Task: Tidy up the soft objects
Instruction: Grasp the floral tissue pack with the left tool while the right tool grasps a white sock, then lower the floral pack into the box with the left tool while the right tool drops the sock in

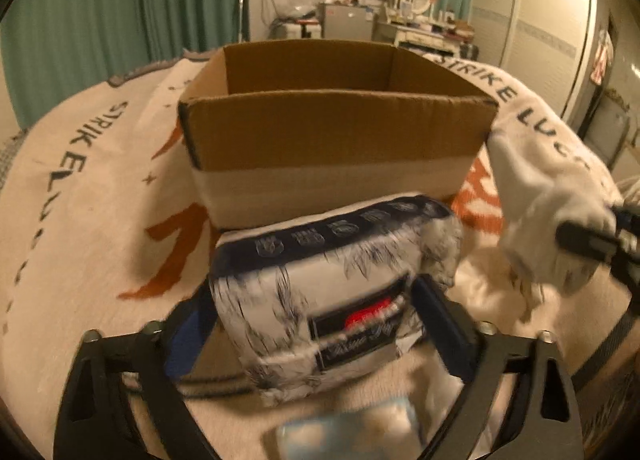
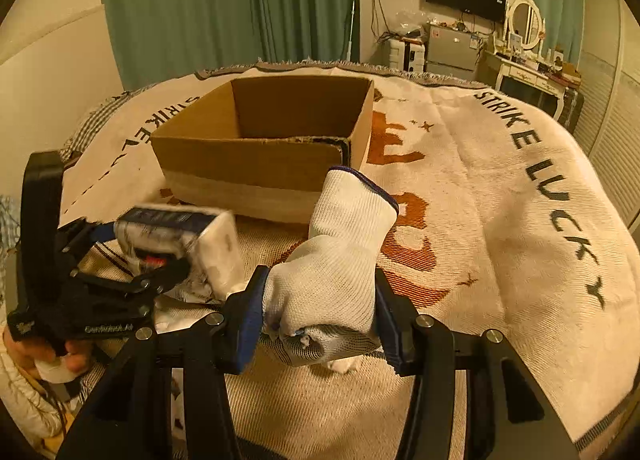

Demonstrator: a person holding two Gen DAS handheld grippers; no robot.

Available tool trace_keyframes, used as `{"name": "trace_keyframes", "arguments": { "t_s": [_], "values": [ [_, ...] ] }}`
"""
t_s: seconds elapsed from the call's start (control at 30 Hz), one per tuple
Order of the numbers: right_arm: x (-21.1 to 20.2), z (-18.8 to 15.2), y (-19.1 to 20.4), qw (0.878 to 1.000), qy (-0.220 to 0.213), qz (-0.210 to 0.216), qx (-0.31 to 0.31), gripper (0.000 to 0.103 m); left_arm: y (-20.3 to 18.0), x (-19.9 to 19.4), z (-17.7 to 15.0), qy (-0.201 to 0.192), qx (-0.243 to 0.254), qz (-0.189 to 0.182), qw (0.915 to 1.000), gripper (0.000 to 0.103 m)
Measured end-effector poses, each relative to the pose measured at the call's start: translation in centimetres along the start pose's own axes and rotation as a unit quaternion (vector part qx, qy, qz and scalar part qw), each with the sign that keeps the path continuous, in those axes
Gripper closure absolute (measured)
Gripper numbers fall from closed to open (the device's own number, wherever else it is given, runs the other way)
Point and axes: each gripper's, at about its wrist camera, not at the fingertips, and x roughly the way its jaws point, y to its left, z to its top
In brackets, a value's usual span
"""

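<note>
Left hand-held gripper [image 1: 316, 324]: clenched on tissue pack [image 1: 332, 296], lifted off the blanket [image 2: 500, 219].
Right hand-held gripper [image 2: 320, 316]: grasping white glove [image 2: 332, 272], cuff upward.
Cardboard box [image 1: 336, 131]: open-topped, just ahead of both hand-held grippers, on the bed.

tissue pack [image 1: 320, 300]: white soft wrap, dark floral print, navy top band, red-black label; tilted, raised just before box, clamped in left claw [image 1: 316, 324] | glove [image 2: 336, 272]: white knit, dark-edged cuff up, bunched, clamped in right claw [image 2: 320, 324] | cardboard box [image 1: 336, 131]: brown, open-topped, upright on bed
</note>
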Motion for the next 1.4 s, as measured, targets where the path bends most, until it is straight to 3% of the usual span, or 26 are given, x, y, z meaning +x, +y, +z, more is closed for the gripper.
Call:
{"name": "trace_keyframes", "arguments": {
  "t_s": [0.13, 0.37, 0.57, 0.73, 0.97, 1.17, 1.4],
  "values": [
    [1.1, -0.3, -0.2, 1.0, 0.01, 0.007, 0.0, 0.054, 0.4, 0.5, 0.0, 0.012, -0.005, -0.012, 0.9998, 0.032],
    [0.9, -0.6, -0.9, 1.0, 0.008, 0.004, 0.007, 0.054, -0.4, -2.8, -0.6, -0.001, 0.013, 0.0, 0.9999, 0.06],
    [-2.1, -0.3, -0.6, 1.0, -0.018, -0.002, 0.008, 0.054, -1.1, -6.7, -0.2, -0.03, 0.022, 0.008, 0.9993, 0.063],
    [-5.9, 0.9, 0.0, 0.998, -0.06, -0.01, -0.004, 0.054, -2.1, -11.0, 1.8, -0.087, 0.039, 0.018, 0.9953, 0.063],
    [-10.4, 6.0, 1.0, 0.991, -0.13, -0.003, -0.039, 0.054, -1.3, -14.0, 7.0, -0.142, 0.038, 0.01, 0.9891, 0.063],
    [-10.8, 12.3, 0.8, 0.983, -0.173, 0.007, -0.061, 0.054, -0.2, -11.4, 11.9, -0.149, 0.037, 0.013, 0.9881, 0.063],
    [-3.2, 16.9, 0.3, 0.988, -0.141, 0.042, -0.056, 0.054, 0.8, -2.7, 15.5, -0.093, 0.037, 0.019, 0.9948, 0.063]
  ]
}}
